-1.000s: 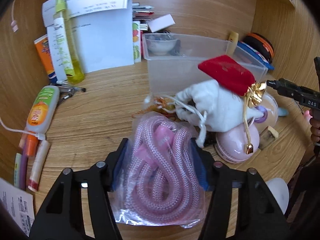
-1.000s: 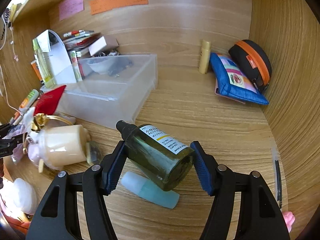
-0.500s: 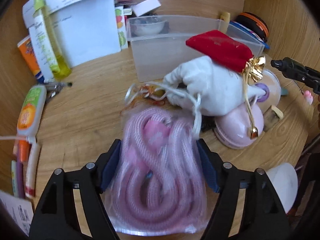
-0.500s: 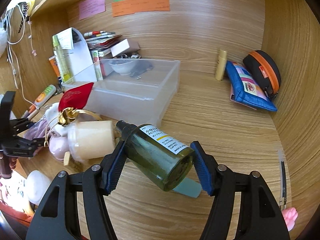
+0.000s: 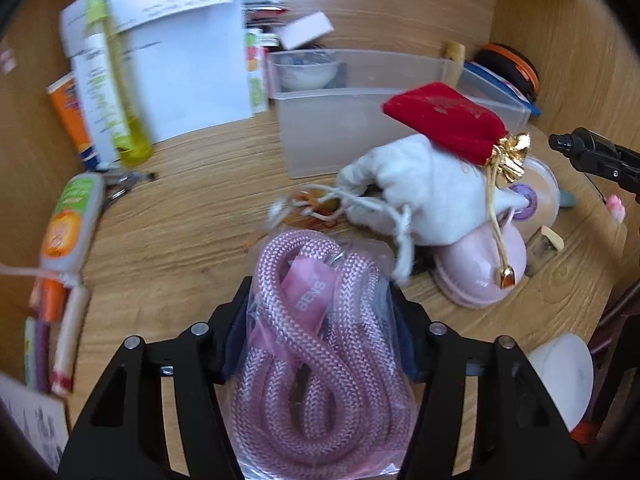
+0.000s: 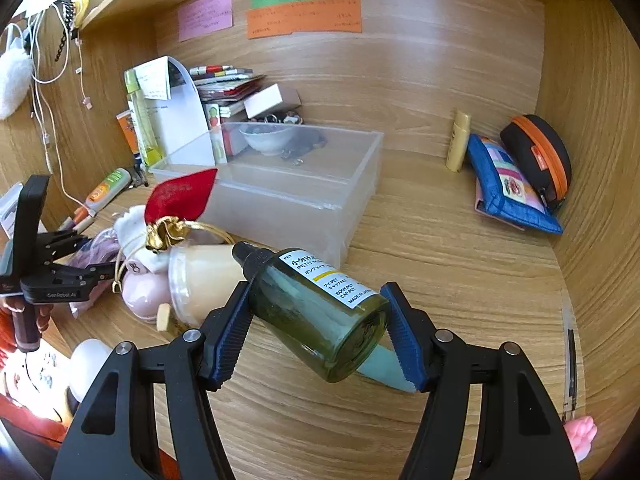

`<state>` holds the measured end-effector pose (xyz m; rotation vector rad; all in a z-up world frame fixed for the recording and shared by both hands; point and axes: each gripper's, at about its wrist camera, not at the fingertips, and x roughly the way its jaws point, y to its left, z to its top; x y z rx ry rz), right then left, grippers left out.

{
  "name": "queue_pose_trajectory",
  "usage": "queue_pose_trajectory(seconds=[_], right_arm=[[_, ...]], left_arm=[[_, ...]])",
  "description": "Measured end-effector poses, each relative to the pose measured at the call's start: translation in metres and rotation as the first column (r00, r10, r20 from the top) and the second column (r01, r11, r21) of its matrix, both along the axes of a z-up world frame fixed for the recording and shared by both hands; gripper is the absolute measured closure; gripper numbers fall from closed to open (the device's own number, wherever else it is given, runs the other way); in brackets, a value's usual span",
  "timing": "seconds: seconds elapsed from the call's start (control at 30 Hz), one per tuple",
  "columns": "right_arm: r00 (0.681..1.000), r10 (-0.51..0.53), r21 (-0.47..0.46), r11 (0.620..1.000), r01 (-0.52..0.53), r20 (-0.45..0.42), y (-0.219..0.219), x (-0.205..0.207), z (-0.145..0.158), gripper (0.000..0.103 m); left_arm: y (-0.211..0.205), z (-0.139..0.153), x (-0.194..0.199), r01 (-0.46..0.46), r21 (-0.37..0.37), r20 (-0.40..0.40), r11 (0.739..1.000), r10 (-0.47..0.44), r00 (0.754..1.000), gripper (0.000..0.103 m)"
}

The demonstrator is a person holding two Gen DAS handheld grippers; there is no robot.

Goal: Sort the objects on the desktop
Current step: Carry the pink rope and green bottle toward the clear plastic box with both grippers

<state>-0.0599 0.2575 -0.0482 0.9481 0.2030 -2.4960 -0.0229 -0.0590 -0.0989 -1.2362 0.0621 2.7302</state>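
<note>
My left gripper [image 5: 320,320] is shut on a clear bag of pink rope [image 5: 316,344] and holds it above the wooden desk. My right gripper [image 6: 316,316] is shut on a green spray bottle [image 6: 320,312] with a black pump top, held tilted above the desk; its tip shows in the left wrist view [image 5: 564,142]. A clear plastic bin [image 6: 304,184] with a small white bowl [image 6: 266,140] inside stands at the back centre. A red pouch [image 5: 444,120], a white drawstring pouch [image 5: 424,192] and a pink compact [image 5: 480,268] lie piled in front of the bin.
A cream jar [image 6: 200,276] and a teal tube [image 6: 380,368] lie under my right gripper. A blue pouch [image 6: 508,184], a black-orange case [image 6: 540,156] and a small tube [image 6: 460,140] stand at the back right. Bottles, papers [image 5: 180,64] and pens crowd the left.
My left gripper has lifted and drawn back with the rope bag. My right gripper has risen and pulled back with the spray bottle, away from the teal tube.
</note>
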Motion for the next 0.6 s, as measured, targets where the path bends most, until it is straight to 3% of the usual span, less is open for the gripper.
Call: queue_pose_trajectory(seconds=[0.3,0.6], right_arm=[[0.999,0.039,-0.018,0.999,-0.039,-0.016,-0.016,0.000,0.007,0.042],[0.998,0.056,-0.036,0.998,-0.057,-0.030,-0.023,0.004,0.014,0.042]], left_arm=[[-0.021,0.021,0.036,-0.091,0.042,-0.109,0.995,0.095,0.990,0.051],[-0.014,0.045,0.045,-0.068,0.097,-0.217,0.993,0.088,0.972,0.053]])
